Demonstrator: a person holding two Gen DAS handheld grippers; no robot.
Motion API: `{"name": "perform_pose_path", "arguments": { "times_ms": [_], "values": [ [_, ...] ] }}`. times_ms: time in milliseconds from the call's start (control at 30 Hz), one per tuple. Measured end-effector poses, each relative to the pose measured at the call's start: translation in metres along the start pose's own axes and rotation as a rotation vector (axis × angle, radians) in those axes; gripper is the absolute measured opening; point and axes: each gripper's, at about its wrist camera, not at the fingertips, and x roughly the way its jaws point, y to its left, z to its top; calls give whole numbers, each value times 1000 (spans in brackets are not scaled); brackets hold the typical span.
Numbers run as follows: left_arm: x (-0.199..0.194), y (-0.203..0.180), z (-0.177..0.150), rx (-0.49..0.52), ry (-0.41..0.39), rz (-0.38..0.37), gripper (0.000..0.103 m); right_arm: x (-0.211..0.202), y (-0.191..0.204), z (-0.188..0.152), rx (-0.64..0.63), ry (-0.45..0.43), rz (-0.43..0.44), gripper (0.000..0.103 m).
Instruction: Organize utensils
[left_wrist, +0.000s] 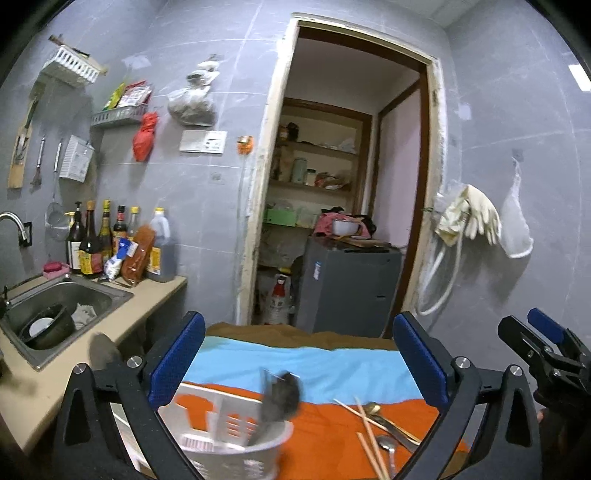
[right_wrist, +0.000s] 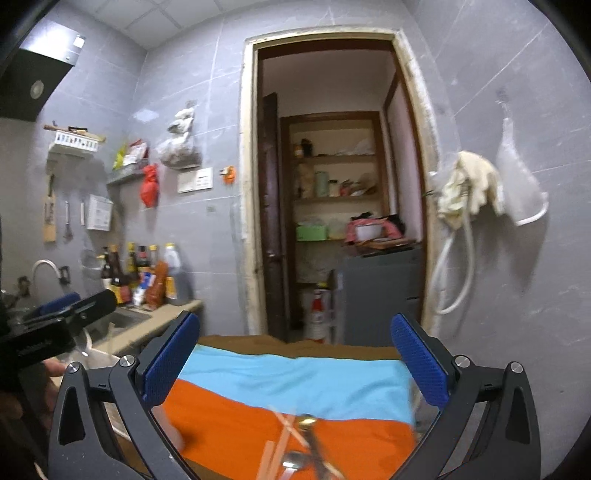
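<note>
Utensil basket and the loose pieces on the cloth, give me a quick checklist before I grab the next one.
1. Left gripper open and empty: ok.
2. Right gripper open and empty: ok.
3. White basket upright: ok.
4. Dark utensil settled in the basket: cannot tell, blurred.
5. Chopsticks and spoons on the orange cloth in view: ok.
6. Pieces lie separately: not ok, they cross.

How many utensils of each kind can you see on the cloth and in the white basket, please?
Spoons: 2, the gold spoon and the silver spoon.
Chopsticks: 3 single sticks, as far as shows.
Dark blurred utensil in the white basket: 1.
Total: 6.
</note>
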Motion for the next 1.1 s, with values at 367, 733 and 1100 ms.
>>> {"name": "perform_pose_path", "arguments": {
  "times_ms": [367,733,1100],
  "values": [
    [13,-69,-55,93,82,-12,100,-11,-65,-42,-7,38,-90,103],
    [54,-95,-111,109,252,-10,100,23,-100,-74,29,156,20,103],
    [124,-77,-152,-19,555,15,81,106,-107,-115,51,479,183,77]
  ]
}}
